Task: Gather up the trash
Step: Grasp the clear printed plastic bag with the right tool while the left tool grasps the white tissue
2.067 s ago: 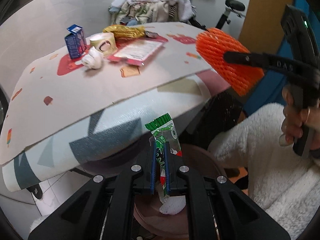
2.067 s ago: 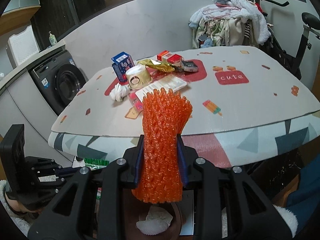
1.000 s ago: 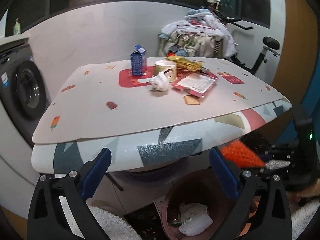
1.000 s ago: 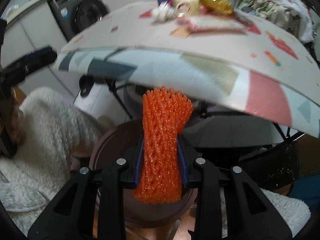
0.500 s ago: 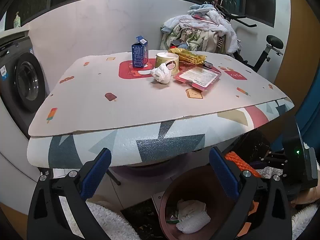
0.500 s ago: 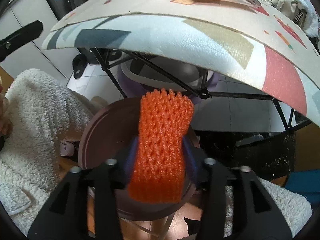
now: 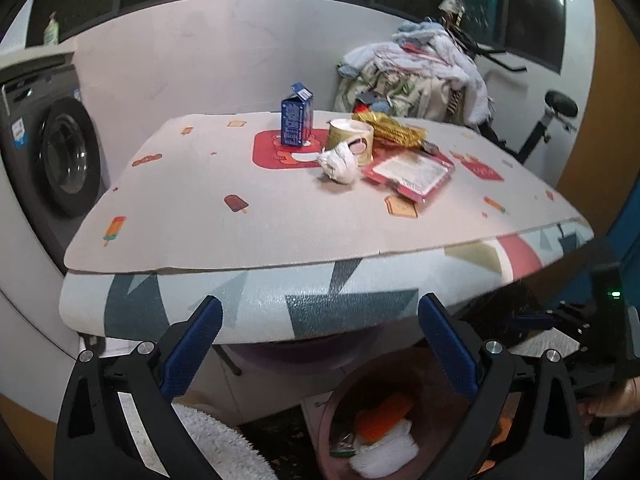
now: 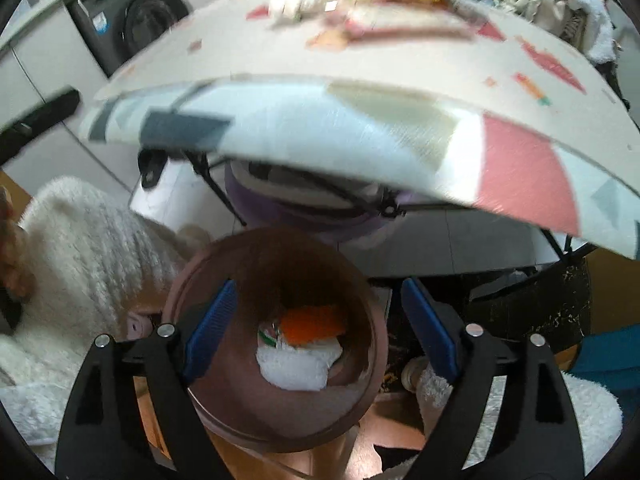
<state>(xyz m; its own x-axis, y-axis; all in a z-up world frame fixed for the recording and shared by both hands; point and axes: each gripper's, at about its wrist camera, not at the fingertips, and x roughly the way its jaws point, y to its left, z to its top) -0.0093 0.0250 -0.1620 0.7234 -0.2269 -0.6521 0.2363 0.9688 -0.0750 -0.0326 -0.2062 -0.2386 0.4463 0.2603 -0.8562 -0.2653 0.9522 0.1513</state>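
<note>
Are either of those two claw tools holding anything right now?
No. Both the left gripper and right gripper are open and empty; the right jaws just opened, and the orange foam net lies in the brown bin.

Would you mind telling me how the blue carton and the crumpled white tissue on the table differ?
The blue carton stands upright with flat, printed sides; the crumpled white tissue is a shapeless, plain wad. The carton is taller and sits farther back; the tissue lies nearer the table's front edge, against the yellow cup. Both remain uncollected.
</note>
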